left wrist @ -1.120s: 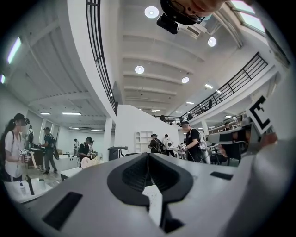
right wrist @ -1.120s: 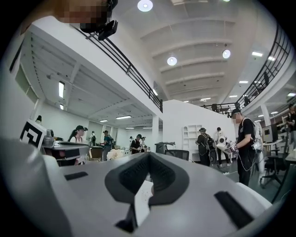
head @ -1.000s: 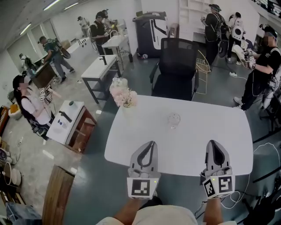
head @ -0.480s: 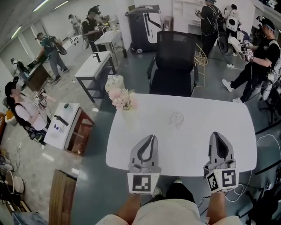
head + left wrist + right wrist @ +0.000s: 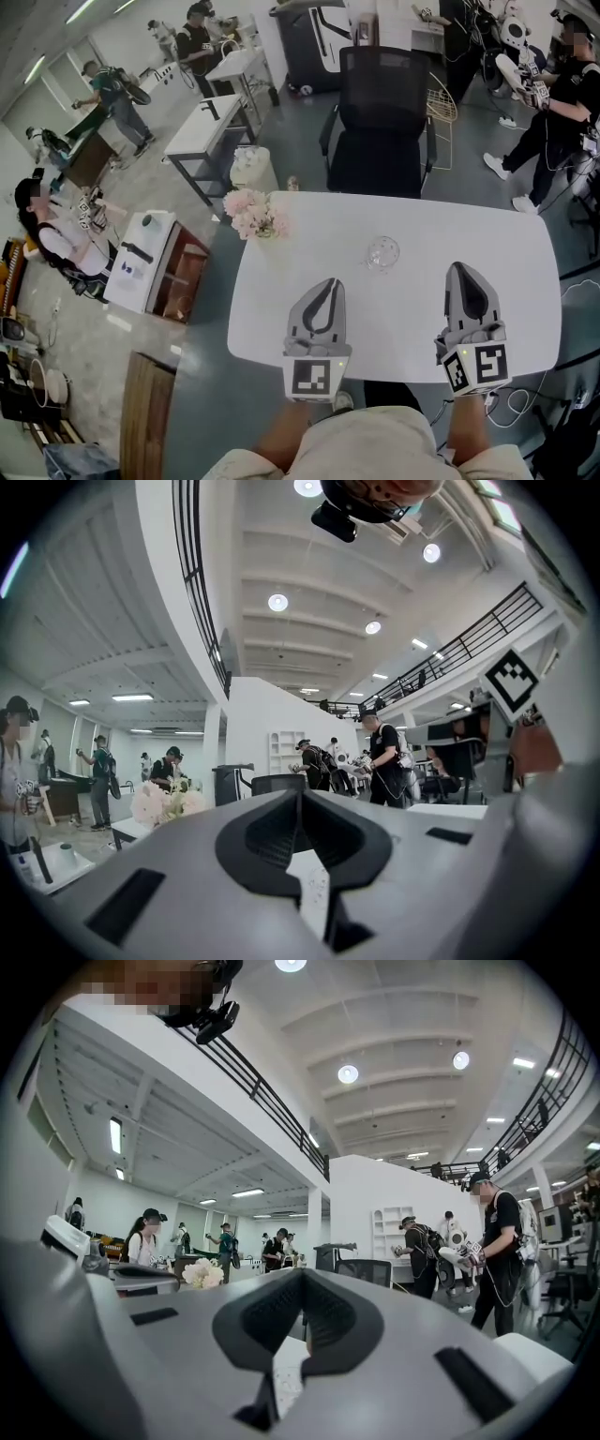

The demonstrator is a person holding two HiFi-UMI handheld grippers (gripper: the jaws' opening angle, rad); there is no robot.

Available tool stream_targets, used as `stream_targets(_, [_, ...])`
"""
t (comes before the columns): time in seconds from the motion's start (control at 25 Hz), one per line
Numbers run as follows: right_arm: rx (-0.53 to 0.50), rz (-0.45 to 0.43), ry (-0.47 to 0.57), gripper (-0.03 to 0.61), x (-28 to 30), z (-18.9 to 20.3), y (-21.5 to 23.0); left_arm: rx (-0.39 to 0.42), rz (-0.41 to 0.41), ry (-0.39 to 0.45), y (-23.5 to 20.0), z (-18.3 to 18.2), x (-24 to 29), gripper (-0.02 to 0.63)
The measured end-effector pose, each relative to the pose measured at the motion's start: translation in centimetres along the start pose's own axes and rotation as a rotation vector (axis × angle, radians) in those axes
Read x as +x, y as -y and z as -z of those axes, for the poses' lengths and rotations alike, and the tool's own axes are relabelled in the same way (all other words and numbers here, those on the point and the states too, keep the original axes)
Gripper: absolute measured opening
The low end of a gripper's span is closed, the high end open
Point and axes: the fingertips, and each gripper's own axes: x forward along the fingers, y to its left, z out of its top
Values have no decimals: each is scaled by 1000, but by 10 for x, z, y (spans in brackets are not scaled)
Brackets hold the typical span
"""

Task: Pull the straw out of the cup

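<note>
Left gripper (image 5: 322,289) clenched, nothing between jaws, above near part of white table (image 5: 403,314). Right gripper (image 5: 462,275) likewise clenched, empty. Clear cup (image 5: 382,253) upright mid-table, ahead, apart from both. Straw too small to discern.

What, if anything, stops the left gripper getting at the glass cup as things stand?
Probably nothing, so yes. Only bare white table lies between the left gripper and the cup, which stands ahead and to its right; the flowers sit off to the left. It is shut, though.
</note>
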Motion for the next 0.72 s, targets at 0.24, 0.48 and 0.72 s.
stream_targets(0.24, [43, -31, -31, 2, 36, 23, 24, 28, 16, -66, 12, 28, 40, 11])
stream_targets(0.48, [86, -54, -76, 2, 70, 54, 44, 26, 42, -183, 21, 68, 80, 17])
stream_targets(0.72, [124, -61, -110, 2, 98, 80, 69, 41, 72, -297, 32, 108, 114, 117])
